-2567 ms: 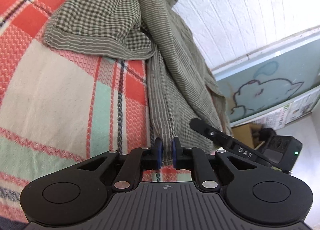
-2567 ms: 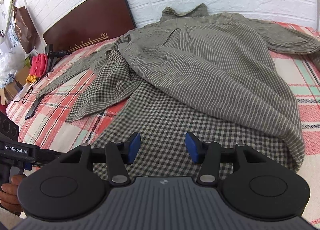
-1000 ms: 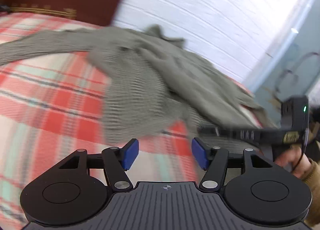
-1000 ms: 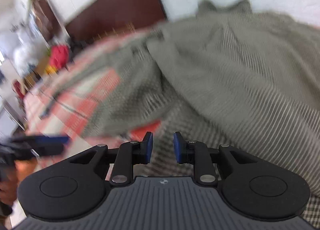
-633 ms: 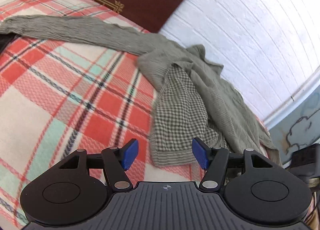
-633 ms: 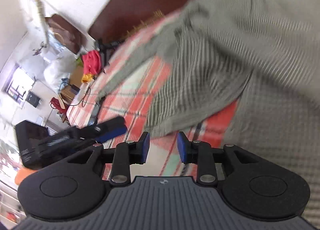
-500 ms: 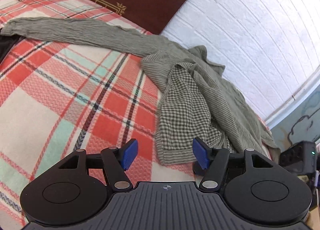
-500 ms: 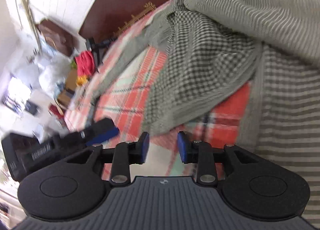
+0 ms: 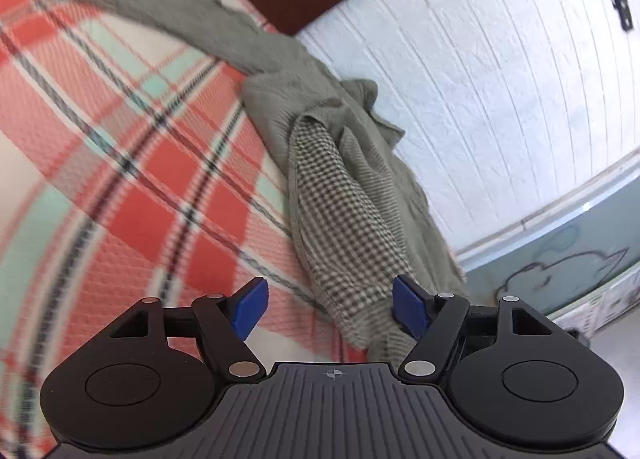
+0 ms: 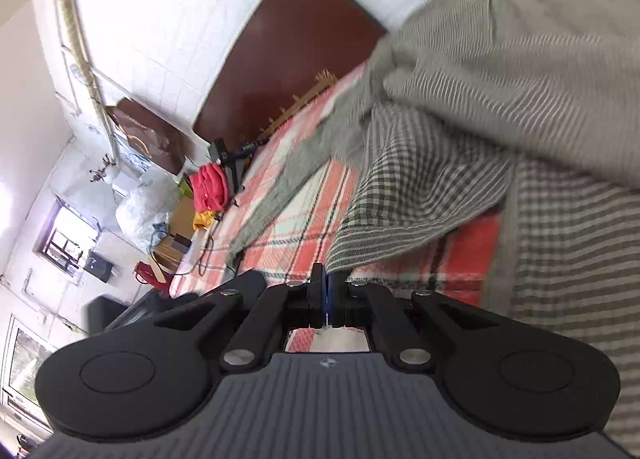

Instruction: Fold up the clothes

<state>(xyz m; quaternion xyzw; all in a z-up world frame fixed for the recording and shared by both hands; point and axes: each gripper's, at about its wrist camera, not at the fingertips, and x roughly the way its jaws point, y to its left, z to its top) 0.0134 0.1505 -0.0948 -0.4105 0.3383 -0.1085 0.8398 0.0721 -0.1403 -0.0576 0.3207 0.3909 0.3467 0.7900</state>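
A grey striped shirt [image 9: 372, 163] with a checked inner side lies crumpled on the plaid bed sheet [image 9: 120, 179]. One long sleeve [image 9: 160, 7] stretches toward the headboard. My left gripper [image 9: 328, 307] hangs open just above the sheet, and the checked hem [image 9: 352, 259] reaches down beside its right pad [image 9: 408, 305]. In the right wrist view the shirt [image 10: 500, 71] fills the upper right, and its checked flap [image 10: 412, 195] tapers to a corner at my fingertips. My right gripper [image 10: 326, 291] is shut on that corner.
A dark brown headboard [image 10: 288, 47] stands against the white brick wall [image 9: 500, 79]. Beside the bed sit a red cloth [image 10: 208, 187], plastic bags [image 10: 140, 211] and a cardboard box. A pale blue panel with a cloud drawing [image 9: 560, 263] is on the right.
My right gripper's jaws have closed from a narrow gap onto the checked flap's corner. The left gripper stayed open and moved closer to the checked hem.
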